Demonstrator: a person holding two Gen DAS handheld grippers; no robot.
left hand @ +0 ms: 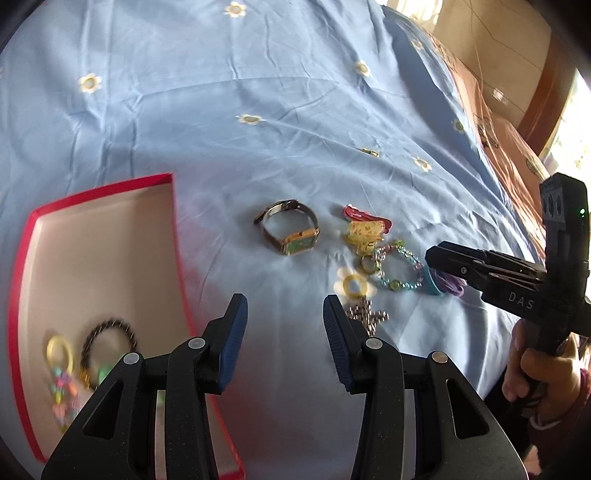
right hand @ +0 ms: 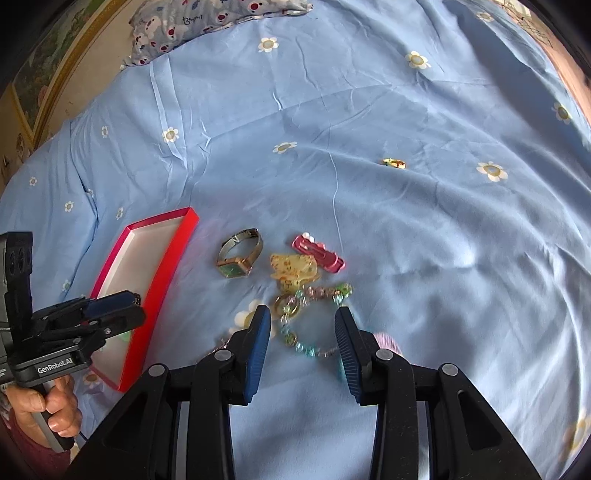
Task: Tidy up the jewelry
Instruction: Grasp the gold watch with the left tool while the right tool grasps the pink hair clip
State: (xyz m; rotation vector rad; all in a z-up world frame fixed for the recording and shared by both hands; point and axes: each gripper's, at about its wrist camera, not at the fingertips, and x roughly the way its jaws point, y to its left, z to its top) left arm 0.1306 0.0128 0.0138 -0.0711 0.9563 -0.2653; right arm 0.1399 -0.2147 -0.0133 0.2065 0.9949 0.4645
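Note:
A red box lies on the blue sheet and holds a dark braided bracelet and a yellow ring with beads. A watch, a pink clip, a yellow piece, a blue bead bracelet, a silver chain and purple bands lie loose. My left gripper is open and empty beside the box. My right gripper is open over the bead bracelet.
A small gold clasp lies apart, farther back on the sheet. A patterned pillow is at the far left of the bed. A brown surface borders the bed's right edge.

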